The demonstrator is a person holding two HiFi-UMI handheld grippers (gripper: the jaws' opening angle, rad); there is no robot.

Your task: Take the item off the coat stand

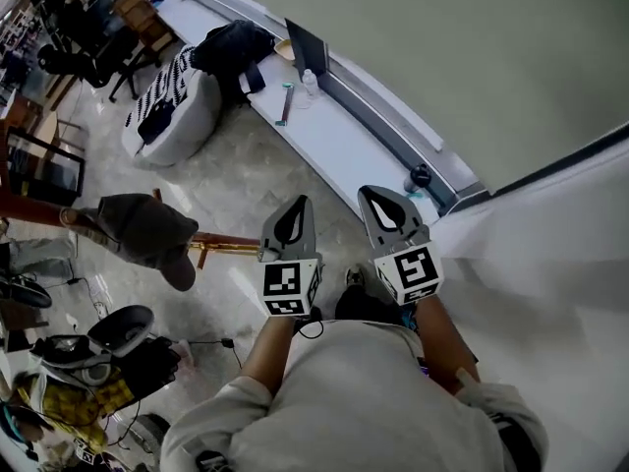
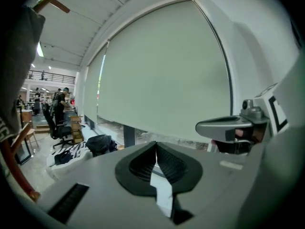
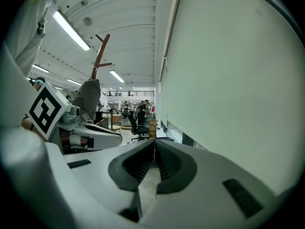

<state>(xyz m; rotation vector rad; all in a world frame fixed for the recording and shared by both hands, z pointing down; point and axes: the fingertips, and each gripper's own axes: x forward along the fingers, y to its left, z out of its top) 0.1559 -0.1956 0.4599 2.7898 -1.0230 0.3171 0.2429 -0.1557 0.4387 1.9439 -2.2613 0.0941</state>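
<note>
- The left gripper (image 1: pixel 298 207) and right gripper (image 1: pixel 370 198) are held side by side in front of the person, close together but not touching.
- Both point nearly level, toward a long white desk (image 1: pixel 324 136) under a window blind (image 2: pixel 162 70).
- In the left gripper view its fingers (image 2: pixel 164 163) are pressed together with nothing between them.
- In the right gripper view its fingers (image 3: pixel 164 161) are likewise closed and hold nothing.
- The coat stand (image 1: pixel 231 242) is a brown wooden pole with pegs, to the left of the left gripper in the head view.
- A grey cap (image 1: pixel 147 229) hangs on the stand, brim downward, well apart from both grippers and touched by neither.
- In the right gripper view the cap shows beyond the left gripper, below the stand's forked top.
- On the desk lie a black bag (image 1: pixel 231 45), a laptop (image 1: pixel 307 49) and a small bottle (image 1: pixel 311 82).
- A white beanbag (image 1: pixel 172 106) with a striped cloth over it sits on the floor beside the desk's far end.
- Office chairs and people stand far off in the room, too small to tell more.
</note>
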